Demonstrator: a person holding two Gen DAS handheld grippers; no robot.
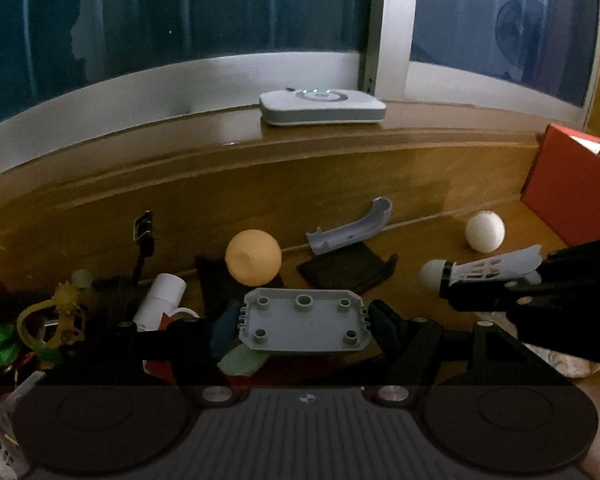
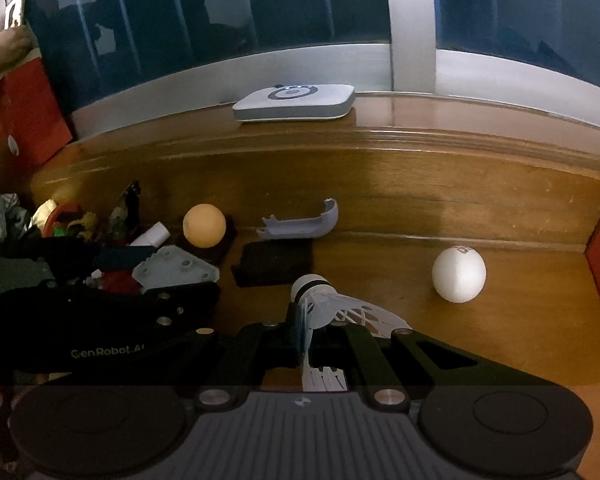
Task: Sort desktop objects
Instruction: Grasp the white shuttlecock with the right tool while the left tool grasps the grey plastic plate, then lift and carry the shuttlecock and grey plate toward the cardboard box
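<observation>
- Two grippers loaded: left gripper [image 1: 305, 322] has its jaws clamped across the short ends of a grey studded plate [image 1: 304, 325], carried above clutter on the worktop [image 1: 260, 184].
- Right gripper [image 2: 316, 334] has its jaws closed on the skirt of a shuttlecock [image 2: 328, 304], cork forward.
- Risk: the thin skirt may deform or slip under pressure.
- Risk: the plate, pinched only at its edges, could pivot and drop onto the orange ball [image 1: 253, 257] just ahead of the jaws.
- Risk: the white ball [image 2: 459, 275], ahead-right of the right jaws, may roll if nudged.

Setting: a home room at night.
Evidence: wooden desk [image 2: 380, 184] set beneath a dark window [image 2: 220, 8]; router [image 2: 296, 102] on sill.
</observation>
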